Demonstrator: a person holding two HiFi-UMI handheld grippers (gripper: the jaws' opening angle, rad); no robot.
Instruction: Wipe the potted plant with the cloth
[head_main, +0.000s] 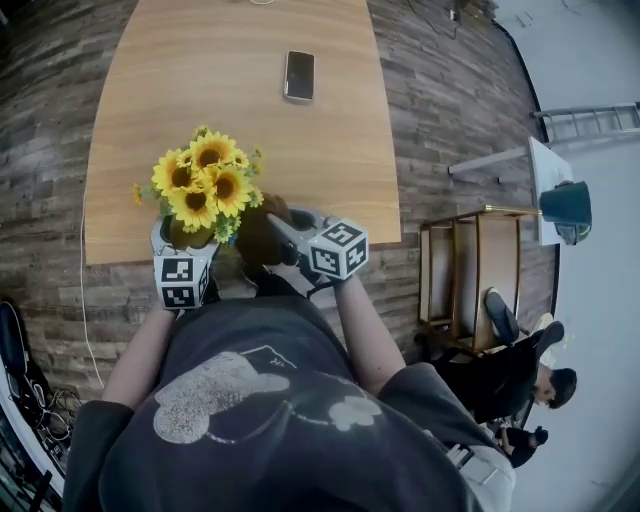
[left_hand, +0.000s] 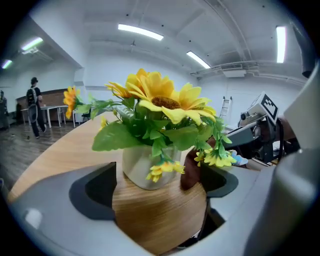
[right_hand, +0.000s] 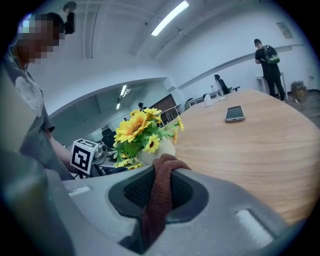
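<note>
A pale pot of yellow sunflowers stands near the front edge of the wooden table. My left gripper reaches around it from the front. In the left gripper view its jaws stand wide on either side of the pot's base, with a thin gap showing at the left pad. My right gripper is just right of the pot and is shut on a brown cloth. The bunched cloth lies against the pot's right side and also shows as a brown fold there.
A phone lies face up farther back on the table. To the right of the table stands a wooden shelf unit, with a seated person beside it. Cables lie on the floor at the left.
</note>
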